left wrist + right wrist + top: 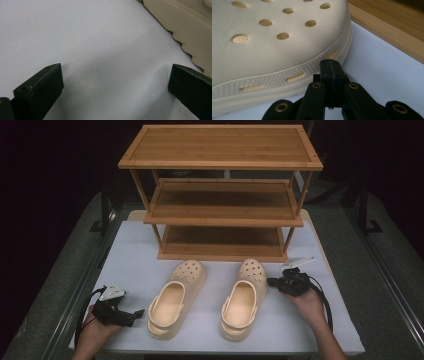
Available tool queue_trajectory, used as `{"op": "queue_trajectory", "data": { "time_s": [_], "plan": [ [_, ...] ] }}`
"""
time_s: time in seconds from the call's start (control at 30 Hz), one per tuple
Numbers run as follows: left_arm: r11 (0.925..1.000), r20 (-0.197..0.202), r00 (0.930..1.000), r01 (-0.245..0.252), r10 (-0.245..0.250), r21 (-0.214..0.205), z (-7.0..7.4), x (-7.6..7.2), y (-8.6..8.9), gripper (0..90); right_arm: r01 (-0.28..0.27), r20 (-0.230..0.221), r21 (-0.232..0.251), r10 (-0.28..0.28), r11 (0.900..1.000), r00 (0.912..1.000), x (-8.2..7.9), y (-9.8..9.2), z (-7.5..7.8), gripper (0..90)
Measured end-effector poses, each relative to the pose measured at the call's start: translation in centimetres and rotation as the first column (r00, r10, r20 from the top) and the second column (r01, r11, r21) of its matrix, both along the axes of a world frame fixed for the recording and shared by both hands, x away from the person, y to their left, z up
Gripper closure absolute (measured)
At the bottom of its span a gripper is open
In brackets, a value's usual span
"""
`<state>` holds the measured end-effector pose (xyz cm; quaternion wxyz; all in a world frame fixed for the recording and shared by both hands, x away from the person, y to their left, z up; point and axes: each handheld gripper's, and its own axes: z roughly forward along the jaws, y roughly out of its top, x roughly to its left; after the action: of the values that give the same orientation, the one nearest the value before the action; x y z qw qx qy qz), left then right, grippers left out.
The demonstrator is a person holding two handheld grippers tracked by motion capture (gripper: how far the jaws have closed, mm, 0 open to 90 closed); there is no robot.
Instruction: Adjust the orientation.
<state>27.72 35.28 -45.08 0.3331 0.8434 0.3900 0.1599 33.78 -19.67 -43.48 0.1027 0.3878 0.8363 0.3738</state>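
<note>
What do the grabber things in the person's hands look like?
Each gripper is black, with two blocky jaws and a black cable looping from it. The left gripper wears a grey three-cornered plate on top. The right gripper has brass-coloured rivets on its linkage. No sleeves show on the forearms.

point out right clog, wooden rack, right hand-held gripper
right clog (243, 300), high view, on the footbed.
wooden rack (220, 145), high view, on the top shelf board.
right hand-held gripper (330, 65), right gripper view, at the closed jaw tips, against the clog's sole edge.
</note>
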Motion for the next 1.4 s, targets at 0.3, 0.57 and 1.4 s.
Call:
{"op": "queue_trajectory", "data": {
  "time_s": [0.3, 0.57, 1.4],
  "plan": [
    [1.0000, 0.002, 1.0000, -0.002, 0.002, -0.002, 0.0, 0.0, 0.0, 0.0, -0.008, -0.005, 0.004, 0.008, 1.0000, 1.0000, 1.1, 1.1, 0.0, 90.0],
    [1.0000, 0.000, 1.0000, -0.001, 0.001, -0.002, 0.0, 0.0, 0.0, 0.0, -0.013, -0.004, 0.034, 0.013, 0.9993, 0.9999, 1.9, 1.8, -0.3, 90.0],
    [1.0000, 0.001, 1.0000, -0.001, 0.001, -0.002, 0.0, 0.0, 0.0, 0.0, -0.079, -0.002, -0.003, 0.079, 0.9969, 0.9969, 4.4, 6.0, 0.0, 90.0]
  ]
}}
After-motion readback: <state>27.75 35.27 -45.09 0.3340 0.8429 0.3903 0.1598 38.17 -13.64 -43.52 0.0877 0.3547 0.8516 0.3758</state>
